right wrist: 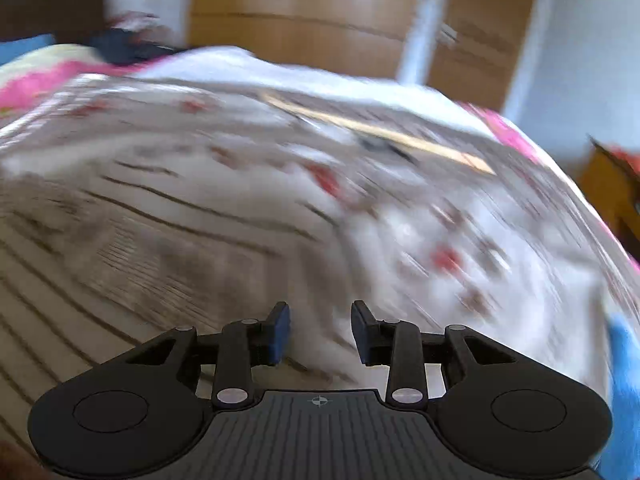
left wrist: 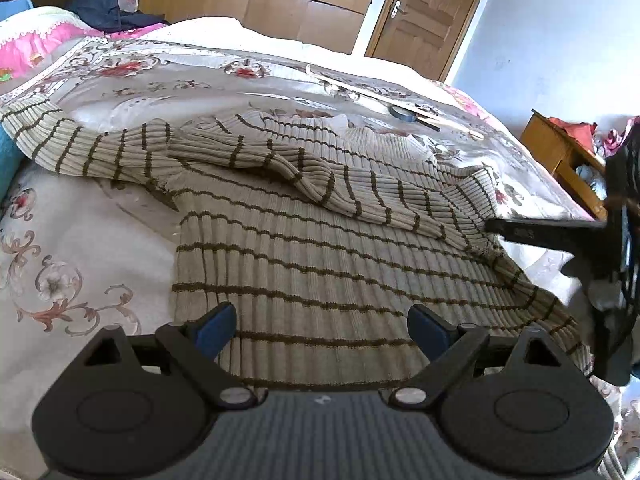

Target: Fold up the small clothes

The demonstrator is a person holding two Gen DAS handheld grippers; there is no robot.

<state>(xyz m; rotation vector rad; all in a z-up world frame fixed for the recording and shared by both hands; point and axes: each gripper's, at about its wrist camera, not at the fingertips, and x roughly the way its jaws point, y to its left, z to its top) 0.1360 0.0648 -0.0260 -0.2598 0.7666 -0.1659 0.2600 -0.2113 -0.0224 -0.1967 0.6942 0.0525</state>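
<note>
A beige ribbed sweater [left wrist: 320,248] with thin dark brown stripes lies flat on the bed, collar at the far side. Both sleeves are laid across its chest; the left one trails off toward the left edge. My left gripper [left wrist: 322,320] hovers over the near hem, open wide, with nothing between its blue pads. In the left wrist view a black part of my right gripper [left wrist: 560,236] shows at the right edge, beside the sweater's right side. The right wrist view is heavily blurred: my right gripper [right wrist: 320,320] is open and empty above the bedspread, with the sweater [right wrist: 100,248] to its left.
A floral bedspread [left wrist: 80,240] covers the bed. A roll of dark tape [left wrist: 402,113] and a long pale stick [left wrist: 384,96] lie beyond the collar. Piled clothes [left wrist: 108,8] sit far left and a wooden nightstand [left wrist: 560,152] stands right. A wardrobe and a door are behind.
</note>
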